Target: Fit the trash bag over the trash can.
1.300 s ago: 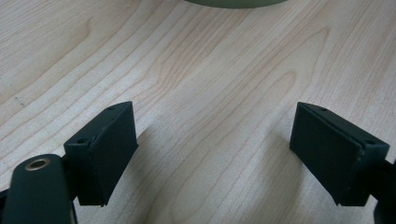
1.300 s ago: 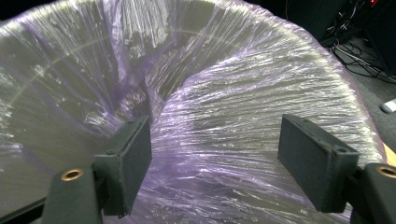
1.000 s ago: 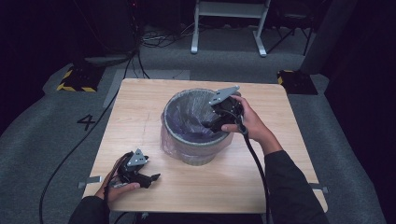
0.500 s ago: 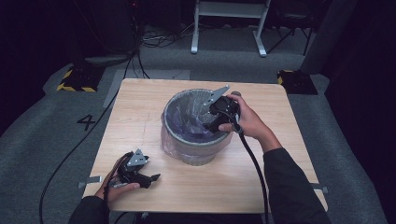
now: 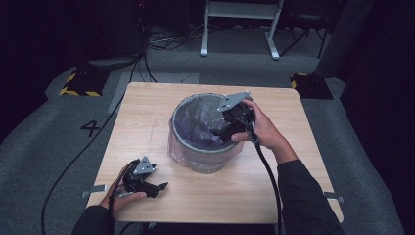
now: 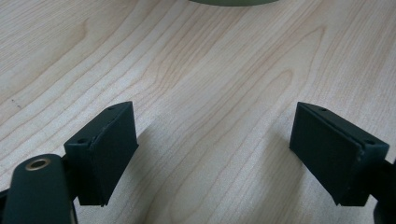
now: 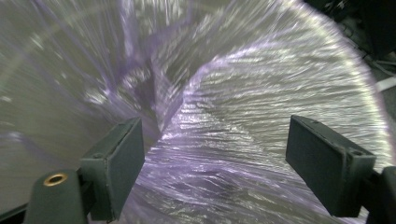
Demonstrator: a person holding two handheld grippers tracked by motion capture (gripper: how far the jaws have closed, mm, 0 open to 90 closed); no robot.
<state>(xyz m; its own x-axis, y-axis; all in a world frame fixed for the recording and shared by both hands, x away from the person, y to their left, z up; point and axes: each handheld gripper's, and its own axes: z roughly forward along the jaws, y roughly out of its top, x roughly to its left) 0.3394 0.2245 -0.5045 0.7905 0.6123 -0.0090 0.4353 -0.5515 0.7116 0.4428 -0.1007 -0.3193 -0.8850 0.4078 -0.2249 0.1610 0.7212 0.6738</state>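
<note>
One bin [image 5: 203, 147] stands near the middle of our table [image 5: 147, 122], a round grey bin lined with a thin purple bag [image 5: 195, 128] whose loose skirt hangs over the rim and puffs out at the near left side. Our right gripper [image 5: 221, 133] hangs over the bin's right rim, tipped down into the mouth, the hand [image 5: 262, 129] behind it out over the table on that side. In the right gripper view its fingers [image 7: 119, 161] stand wide with only the crinkled bag lining [image 7: 243, 140] behind them and nothing between; they have just been opening further.

Our left gripper [image 5: 159, 187] rests low on the near left part of the table, well apart from the bin, close to the near edge. In the left gripper view its fingers [image 6: 105, 149] are spread wide over bare wood [image 6: 210, 93], gripping nothing, and the foot of the bin [image 6: 233, 2] peeks in at the top.

Around the bin we have open tabletop on every side: a broad strip to the left, a narrower one to the right where our right forearm [image 5: 298, 191] lies, and clear wood at the far edge. Beyond the edges lies grey carpet [image 5: 58, 147], with a cable [image 5: 73, 161] trailing off to the left
</note>
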